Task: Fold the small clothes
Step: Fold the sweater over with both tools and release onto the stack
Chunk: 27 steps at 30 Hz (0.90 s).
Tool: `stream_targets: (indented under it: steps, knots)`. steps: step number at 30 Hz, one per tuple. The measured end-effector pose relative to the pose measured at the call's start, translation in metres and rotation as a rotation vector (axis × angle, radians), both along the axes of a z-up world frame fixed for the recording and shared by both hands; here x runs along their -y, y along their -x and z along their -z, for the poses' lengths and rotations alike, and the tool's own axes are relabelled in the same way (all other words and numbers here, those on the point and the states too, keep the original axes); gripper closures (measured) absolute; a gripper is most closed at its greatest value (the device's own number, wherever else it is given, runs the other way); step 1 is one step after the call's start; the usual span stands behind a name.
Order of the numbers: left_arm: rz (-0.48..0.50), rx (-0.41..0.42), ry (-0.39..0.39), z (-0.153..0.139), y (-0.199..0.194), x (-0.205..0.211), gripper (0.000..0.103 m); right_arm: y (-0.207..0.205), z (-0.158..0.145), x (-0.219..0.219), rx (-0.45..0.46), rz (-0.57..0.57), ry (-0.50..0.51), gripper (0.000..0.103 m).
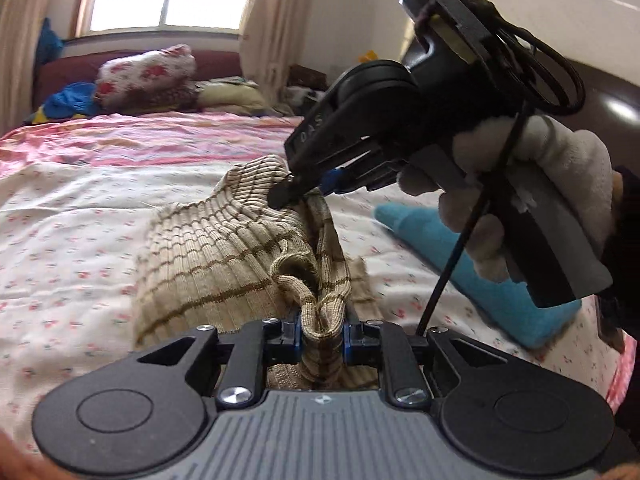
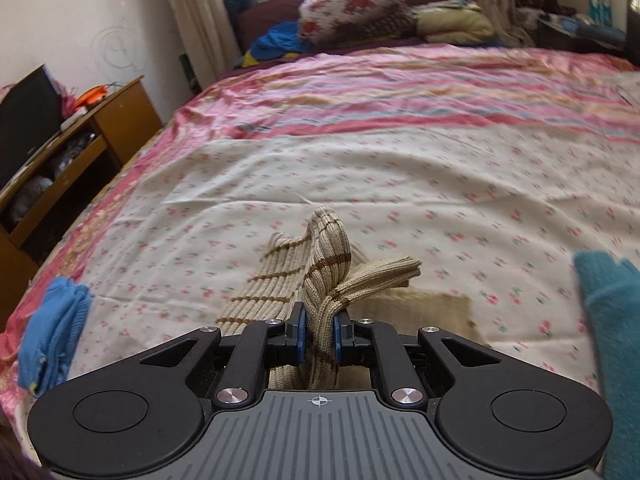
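Only the letters "DAS" could be read, printed on the black body of the right gripper (image 1: 298, 196) as seen from the left wrist view; no other writing was legible. A beige ribbed garment with brown stripes (image 1: 224, 248) was held above the floral bedsheet (image 1: 80, 220), its lower part resting on the sheet. One bunched edge was pinched between the blue-padded fingers of the left gripper (image 1: 322, 338), and another bunch was clamped in the right gripper (image 2: 319, 338), which was grasped by a gloved hand (image 1: 532, 196). In the left wrist view the cloth's long axis ran from the near gripper up and away toward the right gripper's tip. A teal garment (image 1: 460, 256) lay just to the right on the sheet, and a blue cloth (image 2: 52, 320) was seen at the bed's left edge. Wide open sheet was left beyond the garment, toward the pink striped band (image 2: 400, 92) and the pillows (image 2: 356, 4).
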State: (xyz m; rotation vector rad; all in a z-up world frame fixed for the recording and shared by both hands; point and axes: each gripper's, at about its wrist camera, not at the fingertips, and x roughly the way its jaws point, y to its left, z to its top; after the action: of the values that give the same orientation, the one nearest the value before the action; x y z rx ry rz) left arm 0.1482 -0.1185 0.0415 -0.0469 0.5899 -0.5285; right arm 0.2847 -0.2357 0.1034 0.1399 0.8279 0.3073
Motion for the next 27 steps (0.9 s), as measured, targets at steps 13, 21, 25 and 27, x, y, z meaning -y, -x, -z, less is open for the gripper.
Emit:
stream_targets:
  steps: [13,21,25,27]
  knots:
    - [0.073,-0.047,-0.075,0.019,-0.014,0.048,0.08,-0.001,0.042,0.056,-0.075,0.081,-0.04,0.091]
    - [0.096,-0.041,-0.11,0.024,-0.012,0.058,0.079,0.001,0.058,0.07,-0.097,0.115,-0.08,0.091]
    - [0.125,-0.041,-0.137,0.027,-0.005,0.06,0.078,0.004,0.059,0.07,-0.099,0.128,-0.078,0.089]
    - [0.124,-0.045,-0.135,0.028,-0.004,0.057,0.077,0.006,0.059,0.073,-0.105,0.133,-0.087,0.085]
